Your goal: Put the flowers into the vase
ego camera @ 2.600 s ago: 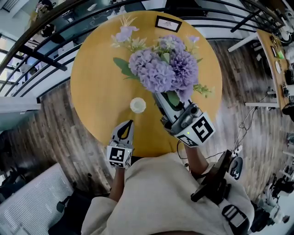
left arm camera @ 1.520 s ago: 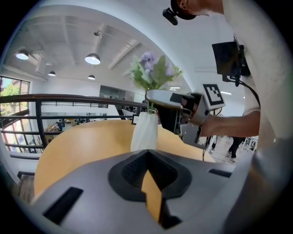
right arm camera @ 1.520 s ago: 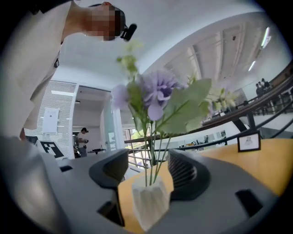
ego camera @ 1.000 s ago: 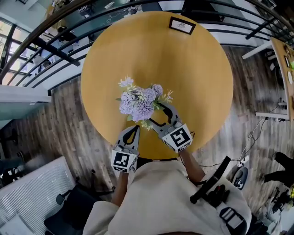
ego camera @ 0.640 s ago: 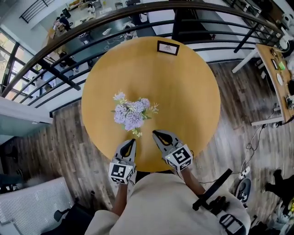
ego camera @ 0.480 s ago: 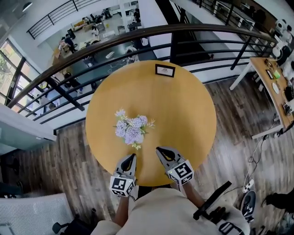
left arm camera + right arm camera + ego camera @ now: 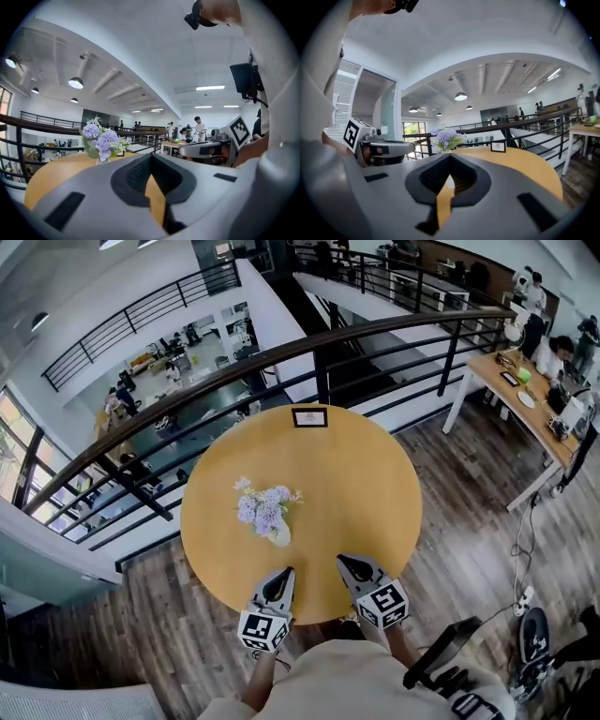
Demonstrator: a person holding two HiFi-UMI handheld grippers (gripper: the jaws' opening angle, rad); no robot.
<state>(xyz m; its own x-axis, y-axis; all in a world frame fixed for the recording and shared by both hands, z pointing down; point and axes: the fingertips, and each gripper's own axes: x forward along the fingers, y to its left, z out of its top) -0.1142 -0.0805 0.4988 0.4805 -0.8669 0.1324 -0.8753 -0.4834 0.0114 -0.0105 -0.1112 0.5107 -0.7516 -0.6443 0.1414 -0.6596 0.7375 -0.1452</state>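
- Your left gripper (image 7: 285, 572) is closed and holds nothing. In the left gripper view its two jaws meet at the tips, and only a sliver of yellow shows through the gap behind them.
- Your right gripper (image 7: 343, 561) is closed and empty too (its own view shows the same thing: tips together, nothing between them).
- Both grippers are over the near edge of the round yellow surface (image 7: 361, 488). They sit side by side without touching and point roughly level toward its middle.
- The flowers (image 7: 263, 510) stand in the vase (image 7: 279, 536), a little left of the surface's centre. They are purple heads with pale sprigs and green leaves.
- From your head view the white vase shows just below the bunch, upright on the surface.
- The vase is well apart from both grippers. It stands ahead of the left one and is nearer to it than to the right one.
- A small framed card (image 7: 309, 417) stands upright at the far edge of the surface, close to the railing (image 7: 394, 329).
- Past the railing you look down onto a lower floor.
- To your right a long desk (image 7: 514, 395) stands on the wooden floor (image 7: 469, 512), with people at its far end.
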